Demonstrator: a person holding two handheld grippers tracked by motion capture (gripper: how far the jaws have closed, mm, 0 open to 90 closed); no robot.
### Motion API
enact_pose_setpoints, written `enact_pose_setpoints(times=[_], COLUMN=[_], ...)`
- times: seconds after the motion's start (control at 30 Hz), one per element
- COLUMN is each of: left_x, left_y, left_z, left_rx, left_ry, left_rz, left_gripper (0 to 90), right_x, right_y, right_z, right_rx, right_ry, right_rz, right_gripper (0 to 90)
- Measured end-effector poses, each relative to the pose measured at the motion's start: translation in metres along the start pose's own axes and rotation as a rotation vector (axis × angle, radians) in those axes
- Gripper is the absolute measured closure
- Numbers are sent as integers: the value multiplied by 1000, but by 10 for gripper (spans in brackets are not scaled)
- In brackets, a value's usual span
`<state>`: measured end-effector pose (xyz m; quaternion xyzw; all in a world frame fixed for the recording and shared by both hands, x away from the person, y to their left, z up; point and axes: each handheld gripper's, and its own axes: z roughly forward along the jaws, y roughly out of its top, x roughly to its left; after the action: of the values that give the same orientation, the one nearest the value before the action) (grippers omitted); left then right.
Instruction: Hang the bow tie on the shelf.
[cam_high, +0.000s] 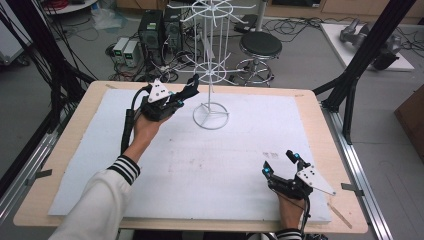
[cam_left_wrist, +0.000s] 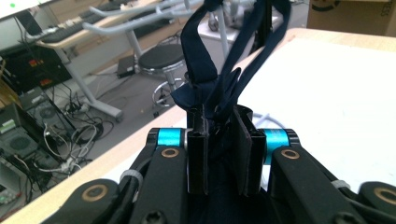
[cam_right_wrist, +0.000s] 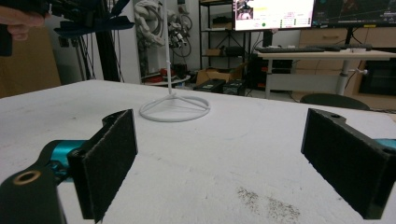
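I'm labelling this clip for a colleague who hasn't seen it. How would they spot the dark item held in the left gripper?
Start at the white wire rack standing at the far middle of the white-covered table. Just left of its pole, the left gripper is raised, shut on a dark navy fabric strap. It is the one soft, looped thing among hard wire and plastic.

This is a lab or robotics workroom. The table (cam_high: 320, 150) sits inside a black frame (cam_high: 372, 45), and on the grey floor behind it lie tangled cables (cam_high: 165, 70), computer towers (cam_high: 151, 30) and a stool (cam_high: 260, 47). Further back stand desks with a keyboard (cam_right_wrist: 299, 48), a large monitor (cam_right_wrist: 273, 13) and shelves (cam_right_wrist: 219, 28) crowded with gear.
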<state>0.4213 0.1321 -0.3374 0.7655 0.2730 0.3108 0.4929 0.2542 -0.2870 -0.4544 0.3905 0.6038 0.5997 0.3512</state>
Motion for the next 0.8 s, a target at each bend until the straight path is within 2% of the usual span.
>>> enact_pose_setpoints(times=[0.13,0.3,0.33,0.4,0.43,0.47,0.5,0.53,0.6,0.67,0.7,0.8], left_x=[1,3,3,3,3,3,3,4,5,6,6,7], left_y=[-3,-7,-7,-8,-9,-10,-10,-12,-15,-24,-24,-37], left_z=[2,7,7,9,9,8,8,6,3,-6,-6,-21], left_rx=[11,9,12,8,7,3,3,-15,-29,-60,-60,-106], left_ry=[-27,-68,-68,-82,-89,-92,-92,-96,-121,-154,-154,-161], left_rz=[-25,-65,-75,-119,-124,-120,-120,-136,-150,-161,-161,-174], left_gripper=[760,693,648,455,400,303,265,265,182,180,174,171], right_x=[0,0,0,1,0,1,1,0,0,1,1,1], right_y=[0,0,0,0,0,0,0,0,0,0,0,0], right_z=[0,0,0,0,0,0,0,0,0,0,0,0], right_rx=[-3,-3,-3,1,-5,-1,-1,-5,-4,-4,-4,-5], right_ry=[1,0,1,0,-1,1,1,-1,-3,-2,-2,-4], right_rz=[-9,-10,-12,-4,-13,-5,-5,-13,-15,-11,-11,-14], right_gripper=[97,97,97,97,97,97,97,97,97,97,97,97])
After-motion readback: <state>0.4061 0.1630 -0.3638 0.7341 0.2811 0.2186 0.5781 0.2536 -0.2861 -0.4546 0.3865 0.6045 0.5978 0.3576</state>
